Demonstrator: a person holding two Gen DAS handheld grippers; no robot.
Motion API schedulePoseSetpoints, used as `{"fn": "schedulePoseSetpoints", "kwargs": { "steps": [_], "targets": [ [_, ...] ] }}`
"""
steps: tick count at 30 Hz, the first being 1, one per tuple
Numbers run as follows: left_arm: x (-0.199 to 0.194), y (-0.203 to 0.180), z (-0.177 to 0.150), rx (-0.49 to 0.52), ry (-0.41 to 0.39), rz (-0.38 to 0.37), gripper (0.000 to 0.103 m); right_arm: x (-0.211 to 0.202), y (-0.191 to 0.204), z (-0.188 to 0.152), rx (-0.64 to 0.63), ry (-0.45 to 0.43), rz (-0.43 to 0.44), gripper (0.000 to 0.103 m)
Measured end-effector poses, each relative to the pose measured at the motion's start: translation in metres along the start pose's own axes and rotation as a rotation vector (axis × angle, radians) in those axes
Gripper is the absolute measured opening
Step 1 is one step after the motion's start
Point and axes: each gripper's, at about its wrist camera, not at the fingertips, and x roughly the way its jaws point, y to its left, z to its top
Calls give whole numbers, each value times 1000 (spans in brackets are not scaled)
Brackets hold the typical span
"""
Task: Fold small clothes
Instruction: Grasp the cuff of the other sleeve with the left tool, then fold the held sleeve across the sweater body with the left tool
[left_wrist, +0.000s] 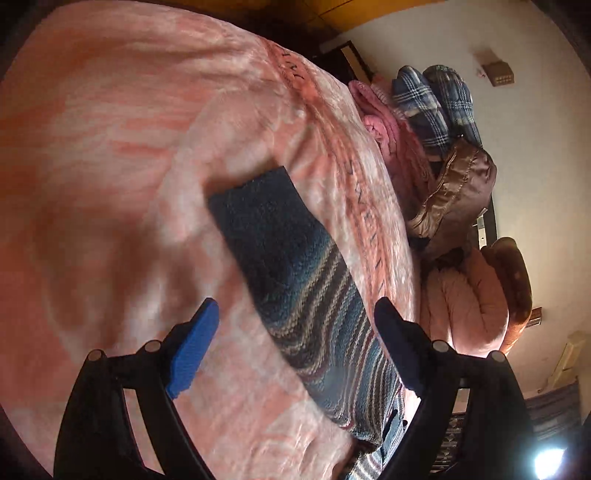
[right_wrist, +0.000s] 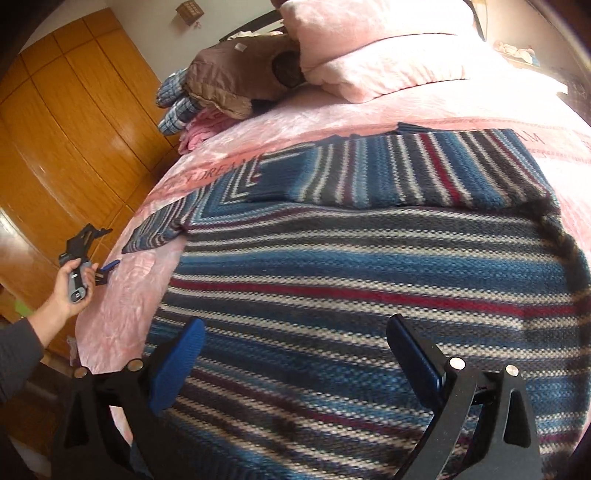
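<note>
Left claw (left_wrist: 295, 325): blue-padded, jaws wide apart, holding nothing; poised over one sleeve of the garment, lower centre of the left wrist view.

Right claw (right_wrist: 295, 354): blue-padded, jaws wide apart, empty; hovers over the garment's body, bottom of the right wrist view.

Blue, grey, white and red striped knitted sweater (right_wrist: 369, 266): spread flat on the pink plush bed cover (right_wrist: 129, 295), filling the centre of the right wrist view, one sleeve folded across its upper part.

Handling, judged: soft, limp, fairly light; coarse knit should grip well but stretch and sag. Best taken at a sleeve cuff or hem edge, pinching a single layer.

Beyond: pink pillows (right_wrist: 369, 44), brown quilted jacket (right_wrist: 236, 74), upper frame.
</note>
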Motion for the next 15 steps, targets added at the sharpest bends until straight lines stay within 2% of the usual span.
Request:
{"fn": "schedulePoseSetpoints", "kwargs": {
  "steps": [2, 5, 7, 9, 12, 15],
  "targets": [
    [17, 2, 6, 18, 8, 29, 80, 5, 14, 1, -9, 11, 21, 99],
    [33, 9, 17, 16, 2, 78, 60, 12, 27, 5, -26, 25, 37, 99],
    [39, 10, 22, 32, -1, 99, 32, 14, 31, 8, -24, 30, 45, 99],
    [40, 10, 26, 34, 7, 106, 11, 14, 31, 11, -10, 27, 54, 99],
    [27, -9, 25, 87, -21, 76, 8, 12, 32, 16, 5, 22, 60, 99],
    [7, -49, 19, 173, -42, 7, 7, 7, 31, 18, 13, 14, 64, 99]
  ]
}}
